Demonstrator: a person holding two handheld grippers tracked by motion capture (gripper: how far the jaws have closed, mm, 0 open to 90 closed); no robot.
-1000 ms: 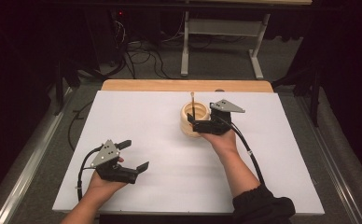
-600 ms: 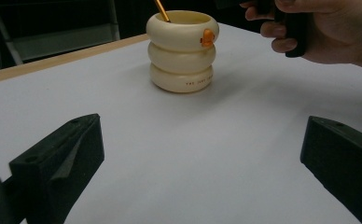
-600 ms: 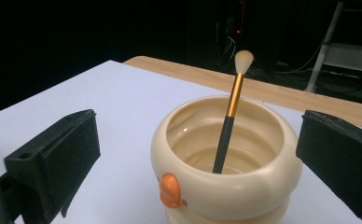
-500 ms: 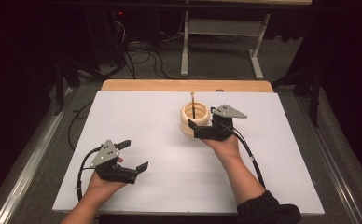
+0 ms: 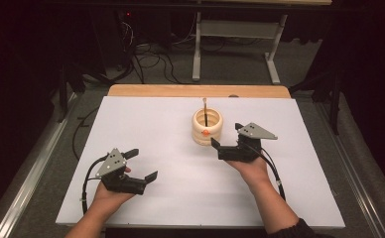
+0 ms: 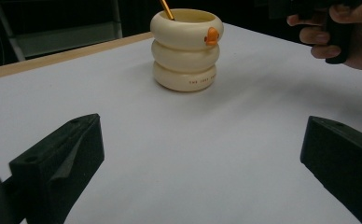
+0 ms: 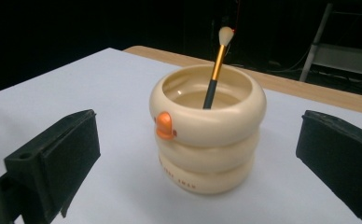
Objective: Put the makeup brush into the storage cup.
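Cream three-ringed holder [image 7: 207,135], seemingly glossy plastic, holds a slim brush [image 7: 215,65].

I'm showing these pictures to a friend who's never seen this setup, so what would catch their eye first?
Probably the cream ringed cup with an orange beak-like knob, standing toward the far middle of the white table, with a brush leaning inside it, tip up. Next, the right claw, open just beside the cup on the person's side, and the left claw, open near the front left edge, well away from it.
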